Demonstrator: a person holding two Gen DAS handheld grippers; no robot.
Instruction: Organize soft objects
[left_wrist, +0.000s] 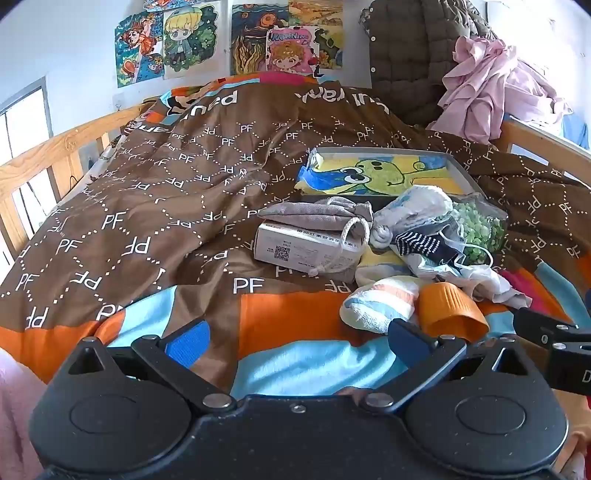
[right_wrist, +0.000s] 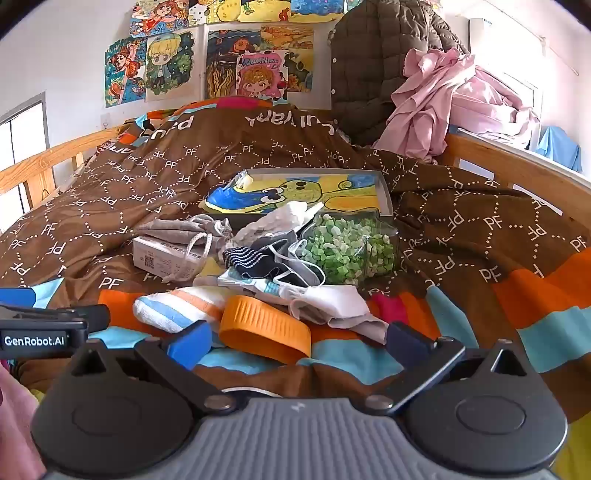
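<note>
Clutter sat mid-bed on the brown quilt (right_wrist: 461, 221): a grey pouch (right_wrist: 177, 227) draped over a white box (right_wrist: 159, 260), a bag of green bits (right_wrist: 347, 251) to the right, socks (right_wrist: 258, 256) between them. Nearer lay a striped sock (right_wrist: 177, 306) touching an orange cup (right_wrist: 264, 328). A tray (right_wrist: 384, 192) with a frog towel (right_wrist: 295, 194) sat behind. The right claw (right_wrist: 297, 345) was spread wide around the cup, gripping nothing. The left claw (left_wrist: 295, 341) hung released over the near quilt.
</note>
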